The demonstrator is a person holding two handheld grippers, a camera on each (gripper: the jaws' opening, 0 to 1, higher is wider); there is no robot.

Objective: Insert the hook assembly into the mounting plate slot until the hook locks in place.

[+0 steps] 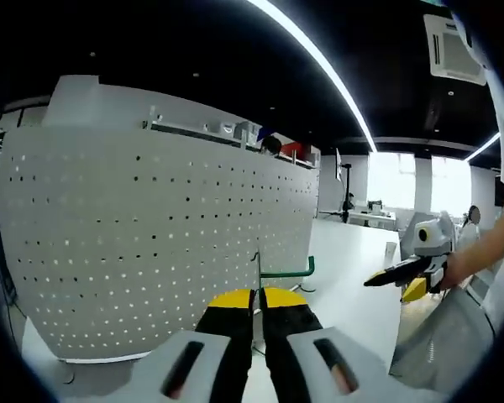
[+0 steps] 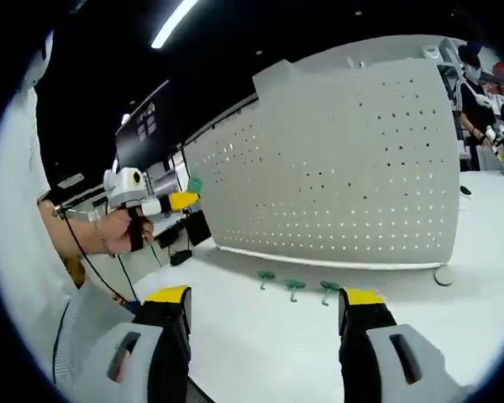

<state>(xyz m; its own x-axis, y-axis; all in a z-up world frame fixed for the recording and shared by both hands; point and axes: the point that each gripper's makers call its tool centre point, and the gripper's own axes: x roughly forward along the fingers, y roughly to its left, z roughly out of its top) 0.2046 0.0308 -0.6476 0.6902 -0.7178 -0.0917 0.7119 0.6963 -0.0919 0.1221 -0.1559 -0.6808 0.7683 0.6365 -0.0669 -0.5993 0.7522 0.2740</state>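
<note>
- Gripping a green hook (image 1: 287,272), the left gripper (image 1: 258,295) has its yellow-tipped jaws pressed together on the hook's thin metal stem, which rises between them; the green arm juts to the right, just in front of the pegboard (image 1: 151,243).
- In the right gripper view the same left gripper (image 2: 181,200) is held up in a hand (image 2: 122,228) to the left of the pegboard (image 2: 353,159), with the green hook (image 2: 194,185) at its tip.
- The right gripper (image 2: 265,304) has its jaws spread wide with nothing between them.
- It shows in the left gripper view (image 1: 395,277) at the right, held by a hand (image 1: 455,270) over the white table (image 1: 353,277).
- Three more green hooks (image 2: 295,288) lie in a row on the table (image 2: 269,344), near the pegboard's lower edge.
</note>
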